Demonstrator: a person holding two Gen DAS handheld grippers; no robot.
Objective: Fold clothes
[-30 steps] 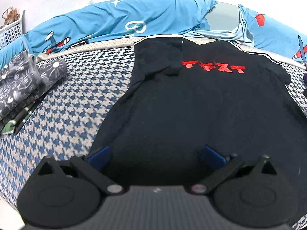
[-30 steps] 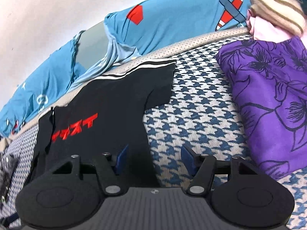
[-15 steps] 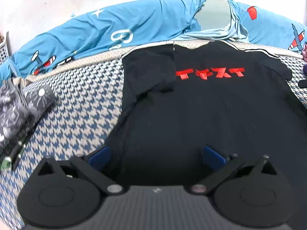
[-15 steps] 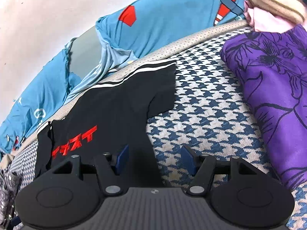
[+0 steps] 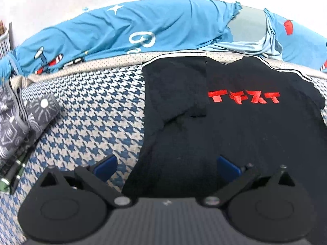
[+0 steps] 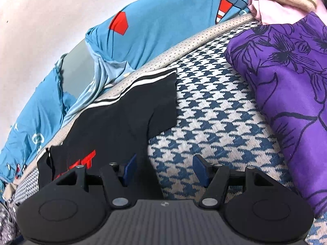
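Left wrist view looks down over a black T-shirt [image 5: 235,134] spread flat on a houndstooth-patterned bed [image 5: 98,110], collar end far from the camera and hem end near it, so its long axis runs straight away from both tongs. Its left sleeve [image 5: 175,87] is already folded in over the chest, next to the red lettering [image 5: 243,97]. The left tongs [image 5: 166,167] stand wide open with nothing between the blue pads; they straddle the shirt's left side edge near the hem, one pad over the bed cover, the other over black cloth. In the right wrist view the right tongs [image 6: 164,168] are likewise open and empty, straddling the shirt's right side edge low down, and the right sleeve [image 6: 161,100], with its white stripes, lies spread out flat towards a purple flowered garment [image 6: 290,94] heaped well off to the right. Judging from this, the right side is the one yet unfolded, and the right hand is the nearer to it: the sleeve lies ahead of and slightly left of those tongs, further up the shirt's length. Whether the pads touch the cloth cannot be told. A grey patterned folded bundle [image 5: 18,122] sits at the far left.
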